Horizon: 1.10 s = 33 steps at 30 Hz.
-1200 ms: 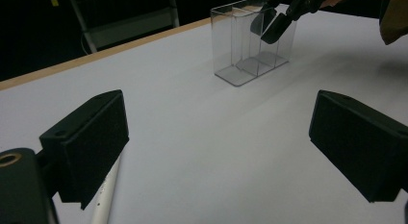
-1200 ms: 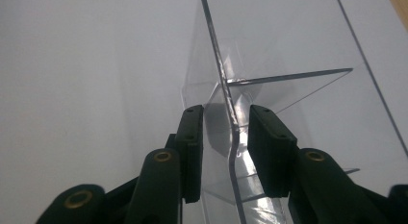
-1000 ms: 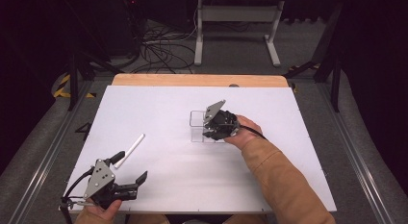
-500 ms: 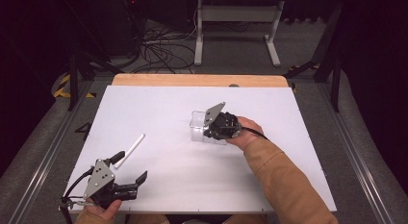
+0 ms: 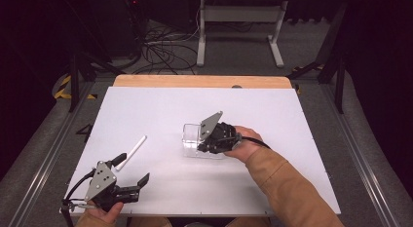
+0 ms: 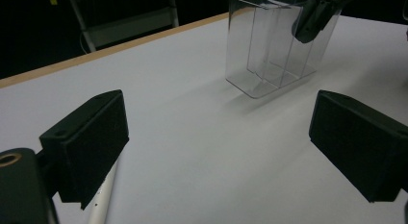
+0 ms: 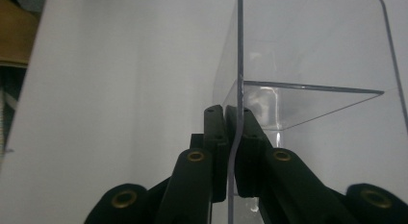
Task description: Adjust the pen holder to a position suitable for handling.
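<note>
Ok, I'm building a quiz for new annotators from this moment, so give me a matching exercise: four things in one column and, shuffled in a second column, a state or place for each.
Things:
1. left tool
2. right tool
3. clear box
4. white stick

States or places:
A. lies flat on the table beside one open jaw
B. stands near the table's middle, a wall pinched
C. open, holding nothing, near the front edge
D. shut on a thin see-through wall

Pairs: 1-C, 2-D, 3-B, 4-A
</note>
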Tool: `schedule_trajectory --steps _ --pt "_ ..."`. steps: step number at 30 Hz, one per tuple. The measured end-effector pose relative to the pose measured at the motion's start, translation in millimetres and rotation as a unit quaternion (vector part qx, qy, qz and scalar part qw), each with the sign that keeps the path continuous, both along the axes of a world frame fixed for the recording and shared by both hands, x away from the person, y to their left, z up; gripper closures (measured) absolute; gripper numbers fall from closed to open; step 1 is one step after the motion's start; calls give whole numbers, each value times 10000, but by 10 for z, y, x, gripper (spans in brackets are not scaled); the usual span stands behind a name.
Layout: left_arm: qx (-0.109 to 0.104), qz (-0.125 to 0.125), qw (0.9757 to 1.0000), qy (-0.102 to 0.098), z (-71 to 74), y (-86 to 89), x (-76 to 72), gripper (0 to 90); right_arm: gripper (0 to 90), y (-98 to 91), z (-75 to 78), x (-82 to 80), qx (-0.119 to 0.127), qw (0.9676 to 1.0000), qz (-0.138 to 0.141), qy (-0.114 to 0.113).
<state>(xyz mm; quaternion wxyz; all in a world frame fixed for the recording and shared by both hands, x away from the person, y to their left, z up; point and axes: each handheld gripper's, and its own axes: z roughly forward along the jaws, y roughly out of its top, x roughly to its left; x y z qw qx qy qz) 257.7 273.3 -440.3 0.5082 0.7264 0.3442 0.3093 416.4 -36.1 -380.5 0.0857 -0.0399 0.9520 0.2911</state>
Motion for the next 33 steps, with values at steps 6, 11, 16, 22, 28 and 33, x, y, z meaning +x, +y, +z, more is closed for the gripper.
schedule_trajectory --steps 6,11,16,22,28,33 --pt "10 11 10000 -16 3 9 -5 74 876 77 -29 -151 -179 9994 62 295" --pt "21 7 10000 -24 3 6 -5 74 878 90 -69 -208 -219 9989 13 407" --pt "21 1 10000 -10 2 -3 -6 74 878 87 -134 -262 -234 9987 -31 457" --pt "16 6 10000 -8 0 -2 -6 74 878 75 -177 -277 -226 9984 -6 524" --pt "21 1 10000 -5 -1 -6 -6 74 878 75 -185 -280 -242 9983 9 525" --pt "22 1 10000 -3 -1 -3 -7 74 878 68 -192 -279 -205 9984 -18 529"
